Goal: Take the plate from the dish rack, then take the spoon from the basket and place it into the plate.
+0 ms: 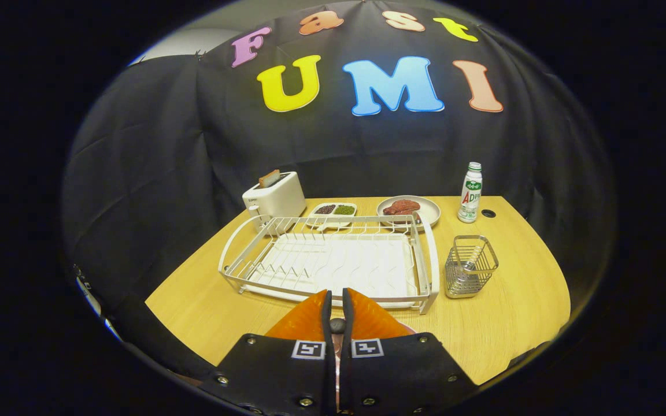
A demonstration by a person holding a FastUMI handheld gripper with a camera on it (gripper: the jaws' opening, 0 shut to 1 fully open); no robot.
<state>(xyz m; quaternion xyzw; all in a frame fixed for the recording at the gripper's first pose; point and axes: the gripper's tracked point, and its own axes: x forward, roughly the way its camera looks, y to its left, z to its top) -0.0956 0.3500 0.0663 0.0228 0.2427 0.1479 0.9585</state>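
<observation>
Your gripper (337, 294) is almost fully closed. The two fingers (310, 318) stand side by side with only a thin slit between them, and a small dark rounded tip (337, 325) is pinched in that slit. I judge it to be the end of the spoon's handle, but the rest of it is hidden under the fingers, so I cannot be certain.

The dish rack (425, 260), just ahead of the fingers, has no plate in it. The wire basket (472, 266), to the right of the rack, looks empty too. A pale pinkish edge (407, 327) shows just beside the right finger, low down; it may be the rim of the task's plate lying under the gripper.

If so, the step in hand is to put the spoon down. Lower the gripper slowly until the spoon rests in the plate, keep it level, and open the fingers only then, so that it does not drop or slide onto the table (512, 312).

About writing: the bottle (470, 193) behind the basket carries a label with green and red print. The toaster (275, 196) has a small dark mark on its front, too small to read. Two square black-and-white markers (309, 349) sit on the gripper body.
</observation>
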